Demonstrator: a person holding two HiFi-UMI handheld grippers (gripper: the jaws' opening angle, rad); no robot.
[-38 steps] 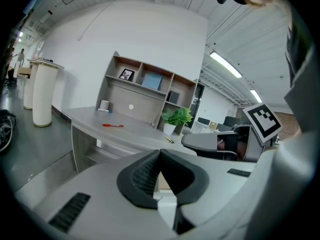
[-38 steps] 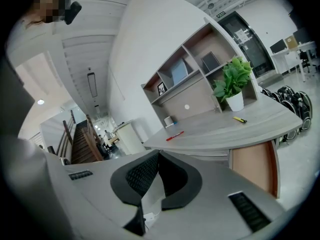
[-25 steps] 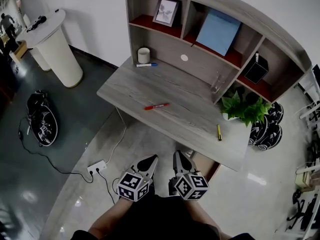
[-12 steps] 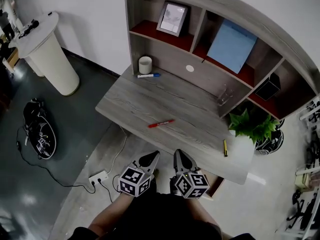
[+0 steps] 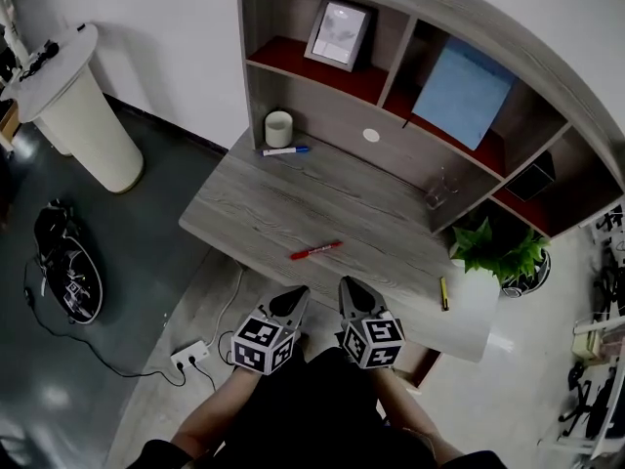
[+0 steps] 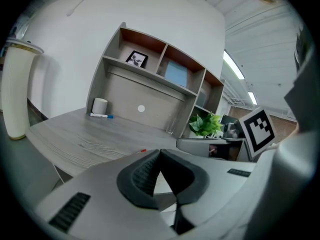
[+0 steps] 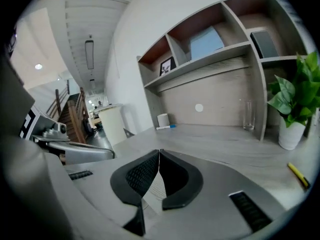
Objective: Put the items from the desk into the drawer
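A red marker [image 5: 315,250] lies mid-desk near the front edge. A blue-capped marker [image 5: 285,150] lies at the back left beside a white cup [image 5: 279,129]. A yellow pen [image 5: 443,293] rests at the desk's right end. Both grippers hang side by side just short of the front edge, holding nothing. My left gripper [image 5: 293,297] is shut, its tips meeting [image 6: 159,151], with the red marker [image 6: 143,150] just past them. My right gripper [image 5: 350,287] is shut too [image 7: 159,151], with the yellow pen [image 7: 298,174] off to its right. A drawer [image 5: 427,362] pokes out below the desk's right end.
A hutch with shelves [image 5: 391,86] backs the grey desk [image 5: 254,213] and holds a picture frame [image 5: 340,31] and a blue folder [image 5: 463,79]. A glass [image 5: 437,189] and a potted plant [image 5: 508,257] stand at the right. A power strip [image 5: 189,355] lies on the floor.
Both grippers have moved forward, side by side, up to the desk's front edge. Both stayed shut, and the items on the desk have not moved.
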